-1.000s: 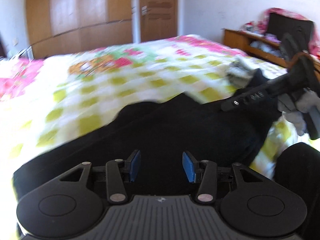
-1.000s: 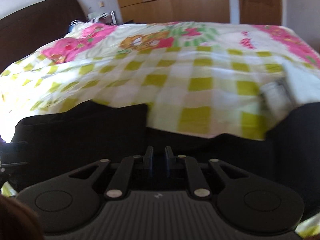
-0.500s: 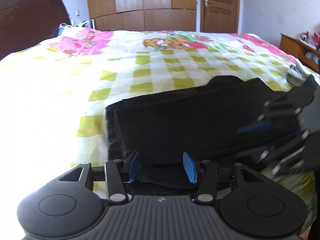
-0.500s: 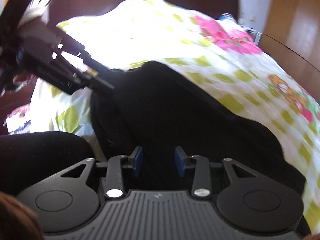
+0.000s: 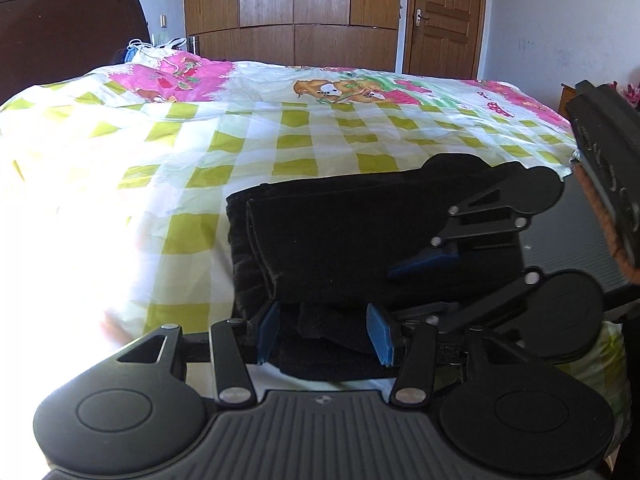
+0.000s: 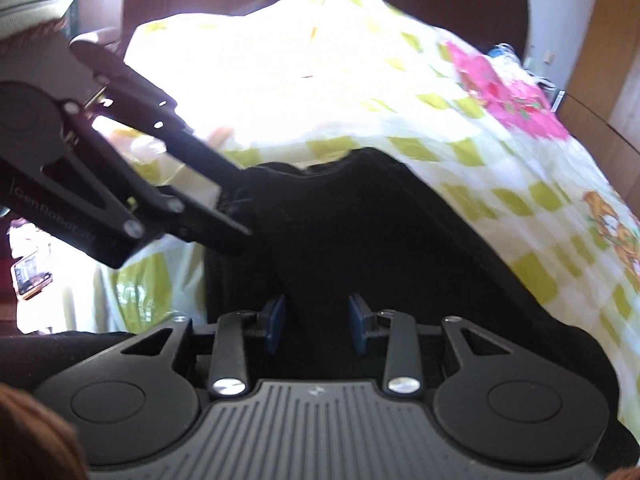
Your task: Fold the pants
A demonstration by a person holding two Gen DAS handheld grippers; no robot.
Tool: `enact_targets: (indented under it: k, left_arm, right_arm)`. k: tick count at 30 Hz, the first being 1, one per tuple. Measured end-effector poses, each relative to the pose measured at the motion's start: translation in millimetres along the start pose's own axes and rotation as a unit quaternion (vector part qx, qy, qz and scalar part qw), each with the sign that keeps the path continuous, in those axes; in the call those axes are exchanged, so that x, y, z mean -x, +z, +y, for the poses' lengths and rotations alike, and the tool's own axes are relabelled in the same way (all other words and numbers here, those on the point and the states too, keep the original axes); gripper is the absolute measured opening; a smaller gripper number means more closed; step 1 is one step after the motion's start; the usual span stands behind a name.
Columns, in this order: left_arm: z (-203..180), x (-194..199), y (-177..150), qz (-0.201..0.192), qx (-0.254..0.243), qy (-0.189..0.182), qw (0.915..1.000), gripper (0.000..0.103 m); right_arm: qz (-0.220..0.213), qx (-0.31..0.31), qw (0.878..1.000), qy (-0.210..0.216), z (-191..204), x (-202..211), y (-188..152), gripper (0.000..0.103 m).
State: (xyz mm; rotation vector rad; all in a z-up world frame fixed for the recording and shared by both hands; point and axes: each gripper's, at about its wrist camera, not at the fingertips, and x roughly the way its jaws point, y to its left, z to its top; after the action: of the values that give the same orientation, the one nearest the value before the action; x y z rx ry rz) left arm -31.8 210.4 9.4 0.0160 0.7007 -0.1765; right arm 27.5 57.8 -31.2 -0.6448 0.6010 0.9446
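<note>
The black pants (image 5: 360, 236) lie folded in layers at lower centre on the checked bedspread (image 5: 240, 152); the left gripper (image 5: 322, 330) stands apart around their near edge; only the left view shows wardrobe (image 5: 292, 12) and door (image 5: 444, 16); the right view shows the right gripper (image 6: 316, 322) apart over dark cloth, the left one entering from upper left.

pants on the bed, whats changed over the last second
The right gripper, shut a second ago, has let go; its jaws now stand open over the black pants, which went from spread out to a folded stack. The left gripper stayed open at the near edge; the checked bedcover is unchanged.
</note>
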Motion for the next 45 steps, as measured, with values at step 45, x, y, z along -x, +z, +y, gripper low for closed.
enact_targets:
  k: [45]
  left_arm:
    - [-309.1,-87.6,26.9,-0.066,-0.352,-0.094,0.9291,0.069]
  right_arm:
    - [-0.348,-0.63,0.647,-0.252,-273.4,438.0,-243.0,0.004]
